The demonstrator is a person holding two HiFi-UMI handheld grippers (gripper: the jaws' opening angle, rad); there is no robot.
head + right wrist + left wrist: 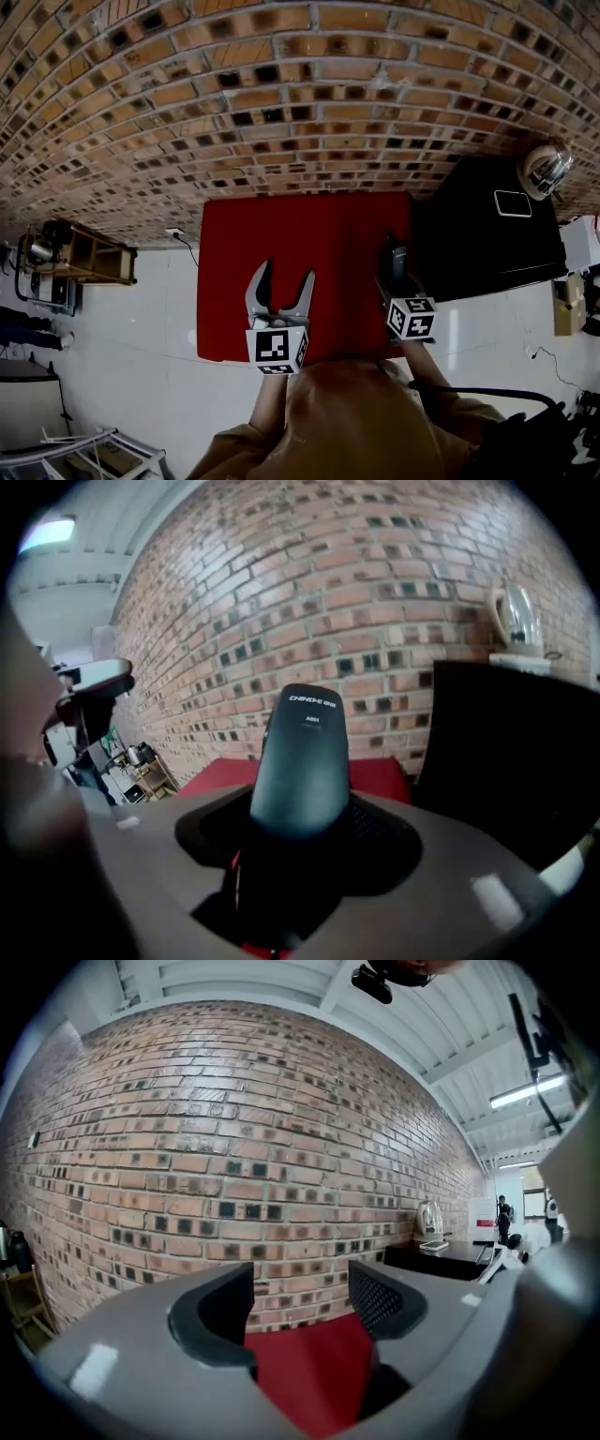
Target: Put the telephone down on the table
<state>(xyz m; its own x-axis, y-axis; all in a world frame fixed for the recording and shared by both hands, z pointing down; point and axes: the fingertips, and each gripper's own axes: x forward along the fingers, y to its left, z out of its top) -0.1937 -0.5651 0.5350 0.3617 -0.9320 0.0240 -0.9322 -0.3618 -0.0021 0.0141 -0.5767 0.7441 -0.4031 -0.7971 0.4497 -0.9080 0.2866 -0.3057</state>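
lengthwise, telephone (302, 761) toward brick wall (300, 94)

I am standing in what is looking like a bare workshop or lab hall, not a home. A long wall of raw red-brown brick (281, 94) is running right across in front of me. Overhead, a white panelled roof with exposed beams (281, 983) is carrying a bare fluorescent strip light (530, 1091). Glossy white floor tiles (141, 375) are spreading under a red-topped table (309, 244) and a black table (478, 244) just beside it, where a shiny metal kettle (547, 169) is sitting. An open wooden rack (89, 253) is standing by the wall at my left.
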